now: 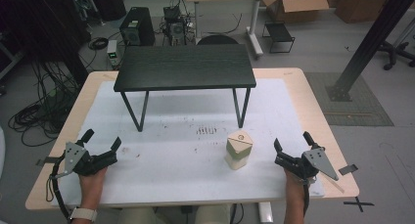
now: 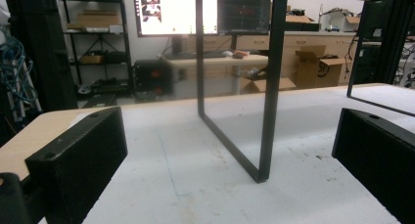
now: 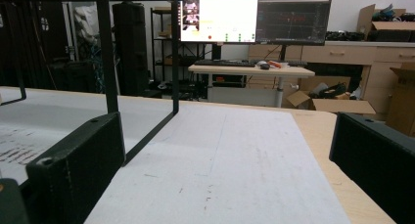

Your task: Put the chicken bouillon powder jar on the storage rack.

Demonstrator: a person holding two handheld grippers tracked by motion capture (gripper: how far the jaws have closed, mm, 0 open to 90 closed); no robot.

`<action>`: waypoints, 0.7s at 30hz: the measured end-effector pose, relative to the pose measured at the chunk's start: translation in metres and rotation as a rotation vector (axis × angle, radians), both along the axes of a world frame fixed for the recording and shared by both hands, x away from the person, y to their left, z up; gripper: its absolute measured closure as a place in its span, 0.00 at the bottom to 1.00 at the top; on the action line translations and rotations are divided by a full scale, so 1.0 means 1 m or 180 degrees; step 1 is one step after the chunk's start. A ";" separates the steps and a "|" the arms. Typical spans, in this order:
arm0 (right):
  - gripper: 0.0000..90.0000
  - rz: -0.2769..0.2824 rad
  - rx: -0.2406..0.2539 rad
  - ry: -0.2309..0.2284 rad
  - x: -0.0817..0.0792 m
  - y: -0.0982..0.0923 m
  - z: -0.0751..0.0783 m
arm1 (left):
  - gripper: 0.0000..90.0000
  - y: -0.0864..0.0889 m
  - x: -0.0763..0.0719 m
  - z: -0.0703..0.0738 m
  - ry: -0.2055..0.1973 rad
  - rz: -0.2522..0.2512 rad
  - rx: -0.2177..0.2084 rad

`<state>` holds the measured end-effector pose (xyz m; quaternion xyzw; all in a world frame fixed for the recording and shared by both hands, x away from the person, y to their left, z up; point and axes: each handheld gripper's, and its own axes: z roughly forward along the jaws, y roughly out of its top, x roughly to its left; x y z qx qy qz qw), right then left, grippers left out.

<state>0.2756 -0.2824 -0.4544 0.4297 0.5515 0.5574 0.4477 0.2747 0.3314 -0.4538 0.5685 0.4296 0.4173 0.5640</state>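
At the near edge of the bench [image 1: 303,82], a pale wooden top under a white, scuffed, matte sheet [image 1: 186,155], two hands come in from six o'clock. The left hand-held gripper [image 1: 102,140] sits at about eight o'clock, black, with a grey three-cornered plate on top; its jaws stand wide apart and hold nothing, with bare sheet between them in the left gripper view. The right hand-held gripper [image 1: 292,140] sits at about four o'clock, equally wide, gripping and touching nothing (its own view shows bare sheet and wood between the blocky black jaws).

Just left of the right hand-held gripper, near but apart from it, stands the small cream container [image 1: 239,149], upright, a rounded-triangular shape with a smooth tan lid; no writing on it can be read.

Farther out, toward twelve o'clock, a small black table [image 1: 185,66] stands on the sheet, its top dark and wood-grained, its thin metal legs forming loops. Faint dark smudges [image 1: 206,131] mark the sheet in front of it.
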 end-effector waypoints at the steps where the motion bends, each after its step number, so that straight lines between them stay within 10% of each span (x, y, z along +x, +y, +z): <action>1: 0.00 0.0000 0.0000 0.0002 0.000 0.000 0.000 | 0.00 0.000 0.000 0.000 -0.0004 0.0000 0.0000; 21: 0.00 0.0023 -0.0034 0.0043 0.001 0.001 0.001 | 0.00 0.000 0.000 0.000 -0.0001 0.0002 0.0005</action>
